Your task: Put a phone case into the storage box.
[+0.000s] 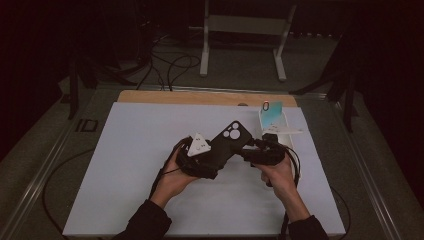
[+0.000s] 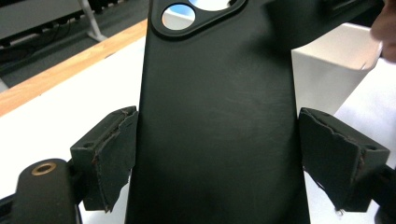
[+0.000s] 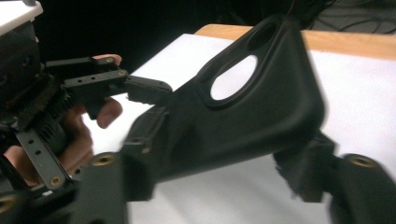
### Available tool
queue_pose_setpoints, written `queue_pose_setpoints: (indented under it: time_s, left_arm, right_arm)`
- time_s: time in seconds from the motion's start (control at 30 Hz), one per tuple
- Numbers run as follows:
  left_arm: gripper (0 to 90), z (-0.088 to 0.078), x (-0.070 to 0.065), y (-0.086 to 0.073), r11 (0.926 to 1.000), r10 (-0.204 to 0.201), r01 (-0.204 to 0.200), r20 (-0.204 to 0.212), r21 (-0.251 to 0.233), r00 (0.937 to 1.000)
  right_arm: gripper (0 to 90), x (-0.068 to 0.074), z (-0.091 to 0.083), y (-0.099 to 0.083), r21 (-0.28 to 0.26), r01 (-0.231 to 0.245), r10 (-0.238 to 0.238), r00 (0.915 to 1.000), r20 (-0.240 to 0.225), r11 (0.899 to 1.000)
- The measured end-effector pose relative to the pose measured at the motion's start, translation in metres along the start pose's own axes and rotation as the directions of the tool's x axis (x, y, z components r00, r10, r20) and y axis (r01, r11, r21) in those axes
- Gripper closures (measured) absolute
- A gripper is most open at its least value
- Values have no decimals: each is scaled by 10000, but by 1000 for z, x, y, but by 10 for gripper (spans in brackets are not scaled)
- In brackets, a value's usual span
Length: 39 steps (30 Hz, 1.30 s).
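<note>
While both hands hover above white counter (image 1: 125,165), black phone case (image 1: 227,142) held mid-air betw. grippers, tilted, camera cutout uppermost. L gripper (image 2: 215,154): jaws clamped on case's long edges, pads touching both sides. R gripper (image 3: 219,163): jaws straddle case's other end; view blurred, pads seem against it but can't tell for sure. White open box (image 1: 277,127) stands just behind R hand (image 1: 277,172), near counter's far right.

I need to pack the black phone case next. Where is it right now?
In the high view the black phone case is above the white mat's middle, between the left claw and the right claw, left of the white box.
</note>
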State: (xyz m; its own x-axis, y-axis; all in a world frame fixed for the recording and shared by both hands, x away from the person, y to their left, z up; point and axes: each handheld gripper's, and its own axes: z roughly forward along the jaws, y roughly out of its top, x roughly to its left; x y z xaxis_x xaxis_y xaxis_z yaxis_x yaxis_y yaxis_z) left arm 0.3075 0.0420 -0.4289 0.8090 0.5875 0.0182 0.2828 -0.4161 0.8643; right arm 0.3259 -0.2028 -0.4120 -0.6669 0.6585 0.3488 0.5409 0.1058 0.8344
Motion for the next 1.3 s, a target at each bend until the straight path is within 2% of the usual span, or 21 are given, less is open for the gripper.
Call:
queue_pose_setpoints:
  time_s: [0.03, 0.1, 0.23, 0.43, 0.53, 0.6, 0.63, 0.7, 0.93, 1.1, 1.3]
  left_arm:
    - [156, 0, 0, 0, 10000, 0, 0, 0, 0, 10000]
    - [155, 2, -3, 2, 10000, 65, -65, 27, -11, 10000]
    - [152, 7, -5, 3, 10000, -4, 4, 31, -21, 10000]
    - [149, 11, -8, 3, 9999, 53, -54, 67, 148, 10000]
    - [143, 12, -8, 2, 9998, -17, 14, 159, 183, 9999]
    - [140, 13, -8, 2, 9998, -6, 3, 119, 205, 9999]
    - [140, 15, -9, 2, 9997, -18, 19, -42, 256, 10000]
    - [202, 13, -6, 1, 9996, -195, 195, 1, 187, 9998]
    - [158, 5, 6, -1, 9971, -757, 755, 362, 62, 9965]
    - [148, -3, 14, -5, 9950, -1003, 1003, 557, 25, 9934]
    - [139, -13, 22, -15, 9931, -1171, 1168, 584, 97, 9914]
  right_arm:
    - [417, 0, 0, 0, 0, 0, 0, 10000, 0, 10000]
    - [512, 0, 2, -1, -76, -307, 305, 9991, -290, 9995]
    - [632, 3, 5, -1, -57, -518, 513, 9965, -658, 9986]
    - [791, 7, 8, -1, -50, -480, 473, 9940, -984, 9988]
    - [816, 10, 8, -1, -48, -353, 347, 9948, -960, 9994]
    - [827, 10, 8, -1, -52, -362, 355, 9943, -1004, 9993]
    - [837, 11, 8, -1, -51, -412, 404, 9938, -1040, 9991]
    - [858, 15, 9, 0, -105, -79, 71, 9974, -720, 9999]
    - [860, 11, 4, 0, -235, 48, -62, 9982, -595, 9997]
    - [860, 9, -1, -1, -305, 219, -240, 9974, -683, 9993]
    - [859, 8, -7, -1, -414, 370, -406, 9951, -901, 9985]
